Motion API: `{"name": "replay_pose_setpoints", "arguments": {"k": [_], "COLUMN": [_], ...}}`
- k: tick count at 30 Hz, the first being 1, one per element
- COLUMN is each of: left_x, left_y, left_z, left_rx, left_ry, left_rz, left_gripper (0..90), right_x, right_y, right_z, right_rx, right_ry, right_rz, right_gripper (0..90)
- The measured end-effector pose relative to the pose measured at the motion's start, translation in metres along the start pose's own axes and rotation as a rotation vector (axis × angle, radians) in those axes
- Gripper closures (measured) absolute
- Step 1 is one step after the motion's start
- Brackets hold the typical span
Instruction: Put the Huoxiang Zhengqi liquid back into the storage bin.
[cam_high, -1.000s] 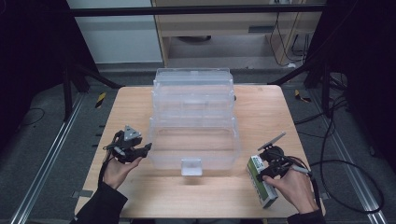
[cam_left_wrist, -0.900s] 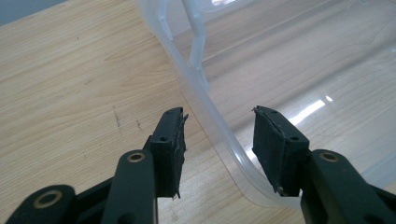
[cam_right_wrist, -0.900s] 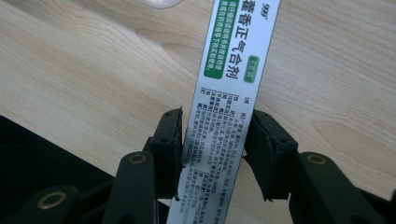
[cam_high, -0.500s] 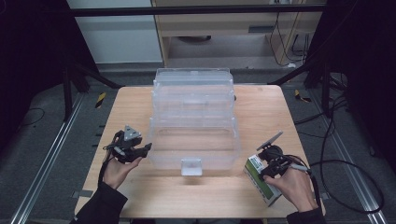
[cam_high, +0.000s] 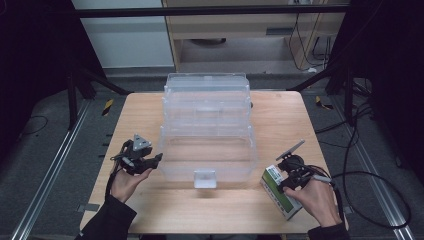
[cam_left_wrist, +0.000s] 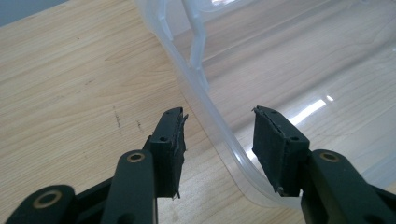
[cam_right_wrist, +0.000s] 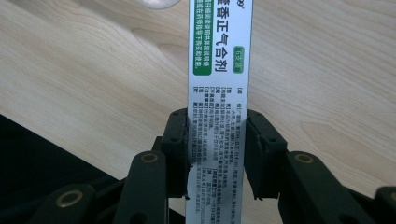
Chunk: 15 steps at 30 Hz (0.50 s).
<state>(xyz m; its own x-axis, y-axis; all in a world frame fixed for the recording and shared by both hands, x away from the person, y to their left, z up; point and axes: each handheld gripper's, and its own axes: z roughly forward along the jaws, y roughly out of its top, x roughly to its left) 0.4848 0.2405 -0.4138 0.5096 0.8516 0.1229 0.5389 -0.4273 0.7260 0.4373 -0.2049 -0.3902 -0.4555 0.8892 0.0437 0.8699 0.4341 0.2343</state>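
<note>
Dark long sleeves on both forearms, cuffs ending at the wrists. Black left gripper (cam_high: 136, 159), topped with a grey 3-cornered plate, thin black cable trailing beneath. Black right gripper (cam_high: 294, 172), a flat grey plate sticking up on a stalk, black cable looping off to the side. 2 matte black jaws on each, faced with ribbed rubber pads (cam_left_wrist: 172, 140), small screws beside them, brass-ringed pivot holes lower down.
</note>
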Motion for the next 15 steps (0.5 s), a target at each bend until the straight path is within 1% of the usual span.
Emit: {"name": "replay_pose_setpoints", "arguments": {"k": [6, 8, 9, 10, 13, 15], "left_x": [-0.001, -0.001, -0.002, -0.002, -0.002, -0.001], "left_y": [0.001, 0.001, 0.001, 0.001, 0.003, 0.004], "left_z": [-0.001, -0.001, -0.003, -0.003, -0.007, -0.011], "left_rx": [-0.005, -0.011, -0.014, -0.014, -0.032, -0.045], "left_ry": [-0.002, -0.002, -0.002, -0.002, -0.003, -0.002], "left_rz": [0.001, 0.001, 0.003, 0.003, -0.002, -0.002], "left_gripper": [52.4, 52.3, 52.1, 52.0, 51.8, 51.8], "right_x": [-0.004, -0.006, -0.007, -0.007, -0.007, -0.007], "right_y": [0.001, 0.001, 0.002, 0.002, 0.003, 0.005], "right_z": [-0.012, -0.017, -0.022, -0.022, -0.026, -0.029], "right_rx": [-0.040, -0.058, -0.074, -0.074, -0.098, -0.105], "right_ry": [-0.009, -0.012, -0.016, -0.016, -0.033, -0.041], "right_rz": [0.016, 0.020, 0.031, 0.031, 0.025, 0.031], "right_gripper": [64.3, 64.3, 64.3, 64.3, 64.3, 64.3]}}
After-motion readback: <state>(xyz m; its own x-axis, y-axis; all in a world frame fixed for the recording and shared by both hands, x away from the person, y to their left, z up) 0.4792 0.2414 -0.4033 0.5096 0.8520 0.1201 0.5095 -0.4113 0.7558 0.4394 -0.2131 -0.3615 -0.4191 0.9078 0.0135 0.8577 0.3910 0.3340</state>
